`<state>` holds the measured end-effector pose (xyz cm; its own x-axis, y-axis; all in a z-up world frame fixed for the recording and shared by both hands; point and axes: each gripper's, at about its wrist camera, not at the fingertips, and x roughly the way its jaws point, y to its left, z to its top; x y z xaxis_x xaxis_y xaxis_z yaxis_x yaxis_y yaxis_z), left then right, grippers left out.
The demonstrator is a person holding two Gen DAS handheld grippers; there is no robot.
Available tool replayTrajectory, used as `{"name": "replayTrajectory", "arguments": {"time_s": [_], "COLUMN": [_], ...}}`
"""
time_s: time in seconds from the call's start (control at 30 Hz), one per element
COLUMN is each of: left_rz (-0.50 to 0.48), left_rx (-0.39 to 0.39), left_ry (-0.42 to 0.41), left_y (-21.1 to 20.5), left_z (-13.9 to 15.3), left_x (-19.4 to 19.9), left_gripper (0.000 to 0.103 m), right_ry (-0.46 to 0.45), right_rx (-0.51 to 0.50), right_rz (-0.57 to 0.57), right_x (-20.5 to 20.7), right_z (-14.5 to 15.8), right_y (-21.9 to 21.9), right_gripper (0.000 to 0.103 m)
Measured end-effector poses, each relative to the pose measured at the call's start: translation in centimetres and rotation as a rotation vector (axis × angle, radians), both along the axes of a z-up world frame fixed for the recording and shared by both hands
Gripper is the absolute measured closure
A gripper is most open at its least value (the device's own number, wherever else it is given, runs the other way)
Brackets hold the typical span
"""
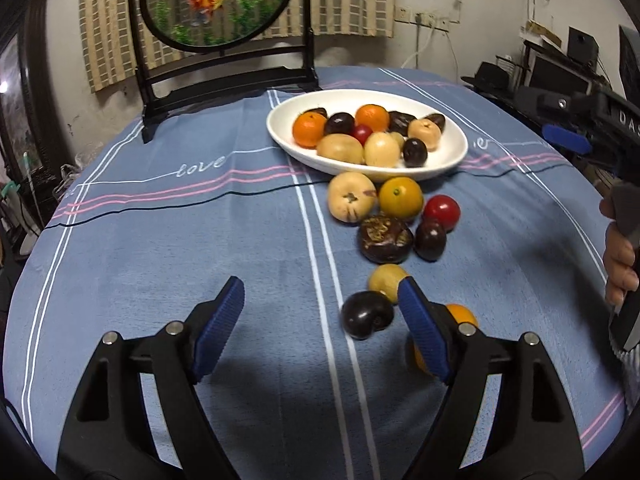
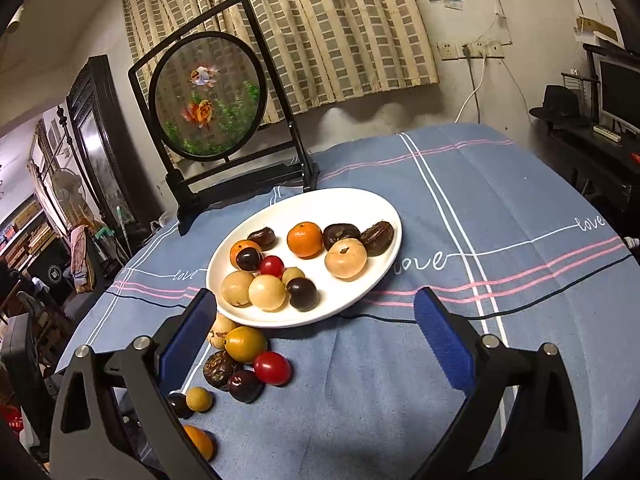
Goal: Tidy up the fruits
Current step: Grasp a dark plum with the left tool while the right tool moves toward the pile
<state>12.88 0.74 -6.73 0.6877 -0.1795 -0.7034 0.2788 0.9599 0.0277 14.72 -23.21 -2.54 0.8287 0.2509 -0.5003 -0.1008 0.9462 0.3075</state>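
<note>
A white oval plate [image 1: 280, 128] [image 2: 384, 208] holds several fruits: oranges, dark plums, a red tomato and tan fruits. In front of it, loose fruits lie on the blue cloth: a tan fruit [image 1: 351, 197], a yellow one [image 1: 401, 197] [image 2: 245, 344], a red tomato [image 1: 441, 212] [image 2: 272, 367] and a brown one [image 1: 385, 239]. My left gripper [image 1: 320, 292] is open low over the cloth. A dark plum [image 1: 366, 314] lies between its fingers, close to the right one, untouched. An orange [image 1: 462, 314] shows behind that finger. My right gripper [image 2: 316, 300] is wide open and empty before the plate's near rim.
A black stand with a round goldfish screen [image 1: 216, 0] [image 2: 208, 96] rises behind the plate. A person's hand [image 1: 620, 264] holds the other gripper at the right edge of the left wrist view. The round table drops off on all sides; dark furniture stands beyond at the right.
</note>
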Motion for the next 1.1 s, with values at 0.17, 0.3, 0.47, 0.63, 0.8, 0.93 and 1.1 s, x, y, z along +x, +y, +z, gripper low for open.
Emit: {"name": "replayTrajectory", "arguments": {"time_s": [0.17,0.3,0.47,0.63,0.8,0.93,1.1], "left_rz": [-0.015,-0.004,0.135,0.214,0.108,0.06,0.013], "left_rx": [-0.001,-0.002,0.013,-0.078,-0.007,0.034,0.042], "left_ry": [0.038,0.092,-0.004,-0.055,-0.049,-0.06,-0.013], "left_y": [-0.1,0.1,2.5,5.0,2.2,0.9,0.2], "left_z": [-0.6,-1.3,0.1,1.5,0.8,0.4,-0.5], "left_x": [0.4,1.2,1.1,0.8,0.7,1.0,1.5], "left_gripper": [0.022,0.022,0.02,0.022,0.022,0.033,0.062], "right_ry": [0.008,0.013,0.014,0.011,0.016,0.018,0.021], "right_rx": [-0.001,-0.001,0.003,0.005,0.003,0.0,-0.007], "right_rz": [0.001,0.001,-0.003,0.002,0.009,0.016,0.022], "right_x": [0.0,0.0,0.0,-0.1,-0.1,-0.1,0.0], "right_z": [0.0,-0.1,-0.1,0.0,-0.1,-0.1,-0.2], "right_y": [0.1,0.1,0.0,0.0,0.2,0.4,0.6], "right_gripper": [0.004,0.004,0.004,0.004,0.004,0.004,0.004]}}
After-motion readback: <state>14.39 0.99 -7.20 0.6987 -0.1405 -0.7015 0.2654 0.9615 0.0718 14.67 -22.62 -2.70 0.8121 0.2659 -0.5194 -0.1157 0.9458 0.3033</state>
